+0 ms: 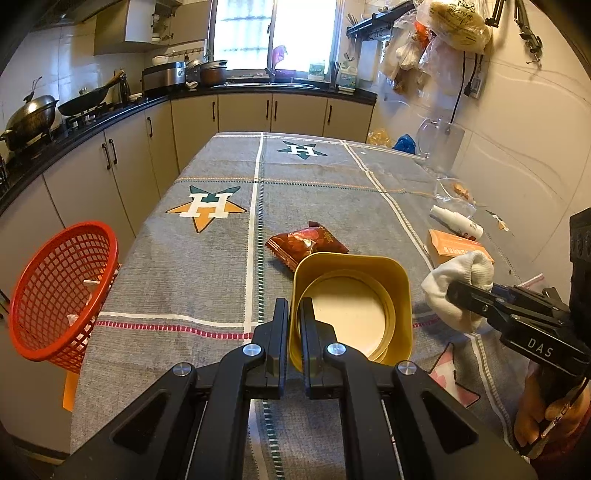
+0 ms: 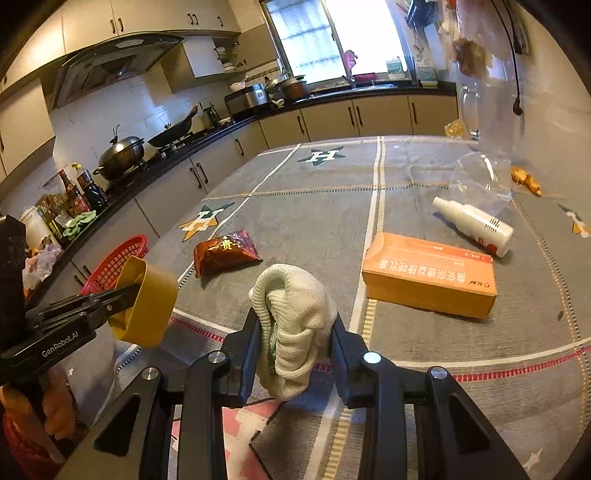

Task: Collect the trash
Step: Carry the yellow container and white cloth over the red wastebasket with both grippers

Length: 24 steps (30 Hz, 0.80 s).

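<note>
While aloft: left tool point(image 1: 294, 314) pinches yellow lid point(image 1: 354, 306) | right tool point(image 2: 295, 332) clamps white sock point(image 2: 291, 325)

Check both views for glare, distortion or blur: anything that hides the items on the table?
Left wrist view: window blown out white, straight edges bowed by fisheye, yellow container sharp. Right wrist view: same window glare, white sock and orange box clear, corners dark.

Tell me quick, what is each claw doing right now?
Left gripper: closed on the rim of a yellow cup.
Right gripper: closed on a bunched white sock.
</note>
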### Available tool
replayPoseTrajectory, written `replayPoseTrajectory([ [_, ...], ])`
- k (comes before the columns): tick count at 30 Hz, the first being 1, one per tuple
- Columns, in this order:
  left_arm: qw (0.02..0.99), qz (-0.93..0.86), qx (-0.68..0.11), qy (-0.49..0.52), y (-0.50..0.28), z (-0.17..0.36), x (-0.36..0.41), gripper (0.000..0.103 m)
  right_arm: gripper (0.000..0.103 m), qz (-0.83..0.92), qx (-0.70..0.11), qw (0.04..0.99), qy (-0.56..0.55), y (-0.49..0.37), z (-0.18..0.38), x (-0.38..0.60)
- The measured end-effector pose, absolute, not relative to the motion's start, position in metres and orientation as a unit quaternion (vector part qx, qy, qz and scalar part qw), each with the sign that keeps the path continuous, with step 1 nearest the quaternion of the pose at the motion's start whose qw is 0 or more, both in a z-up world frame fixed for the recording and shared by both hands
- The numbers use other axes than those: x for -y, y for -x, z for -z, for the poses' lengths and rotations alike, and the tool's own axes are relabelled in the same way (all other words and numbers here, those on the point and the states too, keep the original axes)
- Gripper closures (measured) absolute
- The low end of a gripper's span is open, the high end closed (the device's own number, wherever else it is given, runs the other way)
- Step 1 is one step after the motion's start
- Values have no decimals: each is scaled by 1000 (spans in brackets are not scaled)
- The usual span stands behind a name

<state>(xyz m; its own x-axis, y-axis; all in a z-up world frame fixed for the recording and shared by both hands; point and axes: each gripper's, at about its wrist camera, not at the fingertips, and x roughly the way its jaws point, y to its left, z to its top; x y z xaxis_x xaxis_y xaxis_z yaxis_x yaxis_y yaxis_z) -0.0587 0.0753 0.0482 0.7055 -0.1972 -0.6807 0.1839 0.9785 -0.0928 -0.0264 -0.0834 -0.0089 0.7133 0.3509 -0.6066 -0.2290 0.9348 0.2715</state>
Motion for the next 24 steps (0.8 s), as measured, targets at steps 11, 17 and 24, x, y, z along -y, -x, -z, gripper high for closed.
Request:
replayPoseTrajectory([
  [11, 926, 96, -365, 9, 62, -49, -81, 97, 66, -176, -344, 917, -100, 31, -2, 75],
  [17, 928, 91, -362, 10, 64, -51, -85, 97, 66, -188, -345, 915, -94, 31, -7, 65],
  [24, 930, 86, -358, 17, 65, -54, -94, 97, 66, -201, -345, 913, -85, 29, -14, 51],
])
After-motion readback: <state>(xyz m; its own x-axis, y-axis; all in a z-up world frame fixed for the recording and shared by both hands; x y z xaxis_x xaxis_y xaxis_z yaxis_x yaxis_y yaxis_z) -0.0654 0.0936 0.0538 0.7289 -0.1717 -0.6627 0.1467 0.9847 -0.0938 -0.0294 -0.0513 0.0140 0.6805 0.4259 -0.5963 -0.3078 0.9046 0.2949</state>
